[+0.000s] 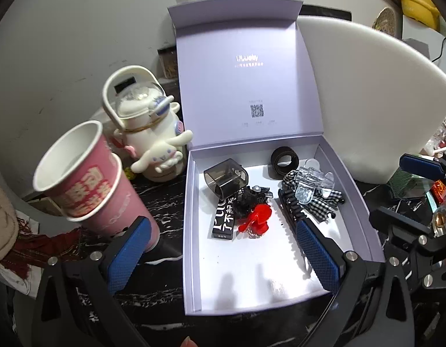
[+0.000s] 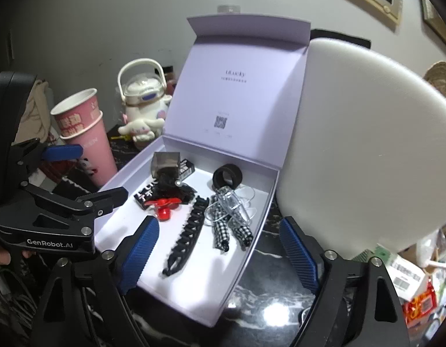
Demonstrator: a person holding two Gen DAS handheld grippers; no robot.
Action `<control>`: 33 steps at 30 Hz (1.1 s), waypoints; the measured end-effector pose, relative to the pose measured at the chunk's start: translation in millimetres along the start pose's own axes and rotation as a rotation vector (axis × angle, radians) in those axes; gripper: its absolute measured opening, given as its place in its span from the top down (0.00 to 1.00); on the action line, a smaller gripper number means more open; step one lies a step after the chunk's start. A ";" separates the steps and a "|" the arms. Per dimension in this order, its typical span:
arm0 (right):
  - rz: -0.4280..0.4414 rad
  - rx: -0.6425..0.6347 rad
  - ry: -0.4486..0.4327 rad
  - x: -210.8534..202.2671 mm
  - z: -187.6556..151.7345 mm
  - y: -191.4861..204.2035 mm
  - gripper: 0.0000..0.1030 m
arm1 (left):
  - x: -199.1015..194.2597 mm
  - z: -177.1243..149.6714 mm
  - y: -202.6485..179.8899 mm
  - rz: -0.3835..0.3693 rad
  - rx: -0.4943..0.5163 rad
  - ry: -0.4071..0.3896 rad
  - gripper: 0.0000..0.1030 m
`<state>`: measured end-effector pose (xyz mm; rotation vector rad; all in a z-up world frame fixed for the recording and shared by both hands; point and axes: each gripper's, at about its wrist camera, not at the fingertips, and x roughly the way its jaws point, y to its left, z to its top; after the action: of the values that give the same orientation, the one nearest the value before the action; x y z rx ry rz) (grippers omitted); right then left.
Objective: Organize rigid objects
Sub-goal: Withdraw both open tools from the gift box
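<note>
Two claws, left claw [image 1: 223, 248] and right claw [image 2: 220, 248], wide, empty; pink cups [image 1: 87, 185] beside box [image 1: 189, 231].

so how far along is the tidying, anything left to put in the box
Mostly done, it looks: the open lavender box already holds a black toothed hair clip, gingham bow, clear clip, black ring, red clip and smoky plastic case. Nothing is in hand: left gripper and right gripper are both open and empty above it. Probably left: shutting the lid.
</note>
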<state>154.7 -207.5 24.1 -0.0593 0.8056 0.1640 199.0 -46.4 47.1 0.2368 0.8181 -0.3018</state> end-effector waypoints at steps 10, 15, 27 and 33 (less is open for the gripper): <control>-0.024 -0.002 -0.066 -46.5 -9.5 8.1 0.14 | -41.5 -13.0 -5.0 0.014 -0.009 -0.071 0.01; -0.029 -0.013 -0.095 -68.1 -18.2 15.4 0.14 | -62.5 -25.4 -7.5 0.023 -0.022 -0.102 0.01; -0.020 -0.015 -0.128 -104.6 -54.8 31.1 0.13 | -98.6 -67.6 -17.9 0.040 -0.044 -0.126 0.01; -0.017 -0.021 -0.126 -113.5 -76.9 38.7 0.13 | -106.1 -91.4 -24.0 0.037 -0.064 -0.120 0.01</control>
<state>16.1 -192.3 53.2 -0.0744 0.6776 0.1587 60.1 -21.2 63.4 0.1726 0.7027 -0.2521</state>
